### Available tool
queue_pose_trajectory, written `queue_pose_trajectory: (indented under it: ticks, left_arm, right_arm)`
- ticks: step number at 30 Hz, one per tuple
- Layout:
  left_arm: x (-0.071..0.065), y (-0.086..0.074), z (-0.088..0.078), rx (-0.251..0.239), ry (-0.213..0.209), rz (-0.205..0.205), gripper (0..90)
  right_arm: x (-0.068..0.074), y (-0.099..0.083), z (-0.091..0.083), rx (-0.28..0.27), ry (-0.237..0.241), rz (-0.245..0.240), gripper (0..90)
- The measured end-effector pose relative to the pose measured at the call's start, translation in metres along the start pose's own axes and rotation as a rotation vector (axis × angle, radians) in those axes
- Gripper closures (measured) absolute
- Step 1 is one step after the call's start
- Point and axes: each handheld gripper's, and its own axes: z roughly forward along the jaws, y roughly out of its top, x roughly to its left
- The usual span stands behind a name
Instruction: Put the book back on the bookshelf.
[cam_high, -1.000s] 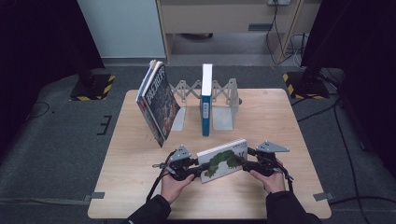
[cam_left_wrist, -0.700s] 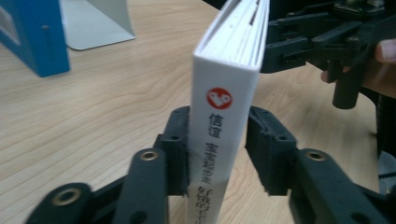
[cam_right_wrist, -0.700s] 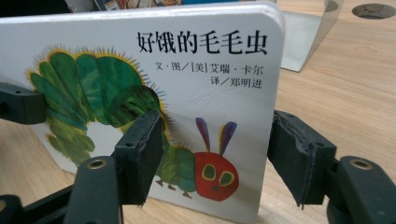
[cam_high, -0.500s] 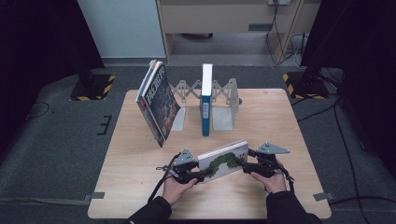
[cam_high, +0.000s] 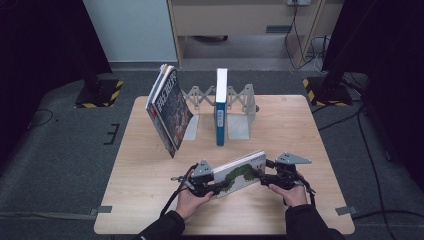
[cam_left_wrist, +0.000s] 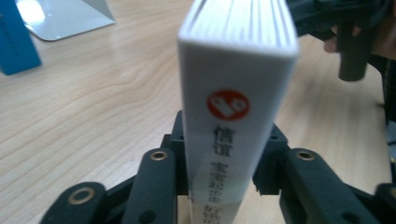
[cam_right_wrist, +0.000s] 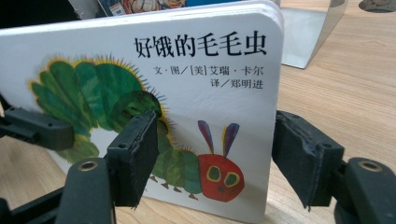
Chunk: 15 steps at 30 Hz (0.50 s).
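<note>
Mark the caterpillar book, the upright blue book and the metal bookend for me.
caterpillar book (cam_right_wrist: 205, 84), right gripper view, front cover.
blue book (cam_high: 220, 117), high view, spine.
metal bookend (cam_high: 239, 127), high view, right upright plate.

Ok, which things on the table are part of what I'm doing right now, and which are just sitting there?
In the job:
- caterpillar board book
- left hand-held gripper, jaws on the book's spine end
- right hand-held gripper, at its other end

Lying about:
- blue book, upright in the expanding metal book rack
- leaning magazines
</note>
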Motion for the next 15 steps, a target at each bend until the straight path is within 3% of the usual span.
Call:
queue_pose_trajectory:
  ticks: [4,8,15]
  left_arm:
    - [-0.004,0.004,-0.002,0.002,-0.031,-0.006,71.0]
    - [-0.005,0.009,-0.008,-0.01,-0.015,-0.025,73.6]
    - [-0.005,0.016,-0.016,-0.019,0.011,-0.046,73.8]
  right_arm:
    - [-0.003,0.0,-0.003,0.003,0.016,0.024,28.4]
    - [-0.007,0.0,-0.008,0.002,-0.006,0.041,25.7]
    - [-0.021,-0.002,-0.017,0.016,-0.098,0.067,21.4]
